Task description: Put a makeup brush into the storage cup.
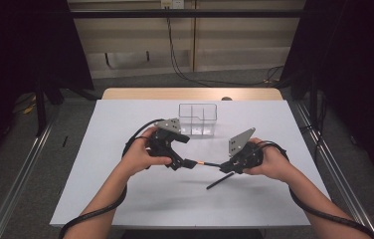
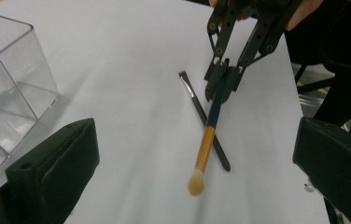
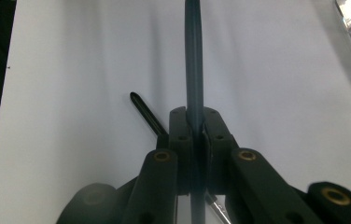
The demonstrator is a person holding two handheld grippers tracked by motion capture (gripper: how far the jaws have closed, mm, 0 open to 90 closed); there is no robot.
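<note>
A makeup brush [image 2: 209,133] with a dark blue handle, gold ferrule and cream bristles hangs slanted above the white table. My right gripper [image 3: 193,122] is shut on its handle [image 3: 193,56]; from across the table that gripper [image 2: 222,81] is seen pinching the handle. The bristle end points toward my left gripper [image 2: 196,140], whose jaws stand wide open on either side without touching it. From above, the left gripper [image 1: 187,152] and right gripper [image 1: 231,167] face each other with the brush [image 1: 205,163] between them. A thin dark brush [image 2: 206,123] lies flat on the table beneath.
A clear plastic organiser box [image 1: 197,119] with dividers stands behind the grippers at the table's middle back; its corner [image 2: 5,88] is near my left jaw. White table surface [image 1: 125,199] lies in front. The thin dark brush [image 1: 220,181] lies just ahead of the right hand.
</note>
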